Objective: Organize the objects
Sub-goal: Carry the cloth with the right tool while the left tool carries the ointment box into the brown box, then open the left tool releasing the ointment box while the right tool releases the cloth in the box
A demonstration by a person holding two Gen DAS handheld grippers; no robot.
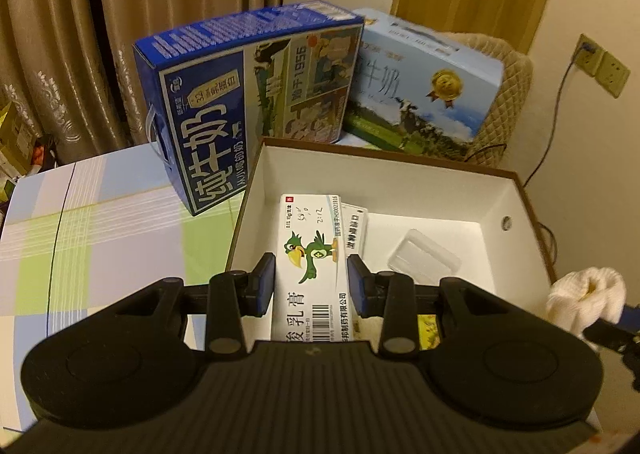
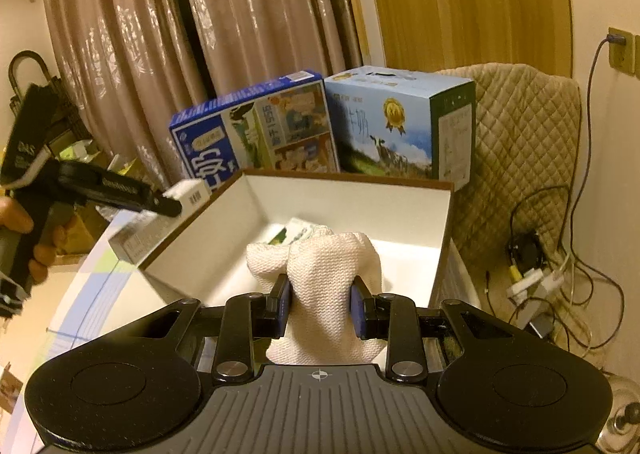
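The left gripper has its blue-padded jaws clenched on a long white cardboard medicine carton printed with a green cartoon bird and a barcode. In the left wrist view the carton points toward 12 o'clock over the near wall of an open brown-edged cardboard box with a white inside. Whether the carton's far end touches the box floor cannot be told.

On that floor, at 1 o'clock from the carton and partly under its right edge, lies a second slim white packet with dark print. At 3 o'clock from the carton rests a small clear plastic blister tray, apart from both packets.

The right gripper has its jaws grasping a rolled white knitted cloth, held above the near part of the same open box; the cloth also shows at the right edge of the left wrist view.

The box stands on a table under a pale checked cloth of green, blue and lilac. At 11 o'clock behind the box stands a dark blue milk carton case, and at 1 o'clock a light blue milk case with a gold medal print, the two just beside each other. A person's hand grips the left tool's handle at 9 o'clock in the right wrist view.
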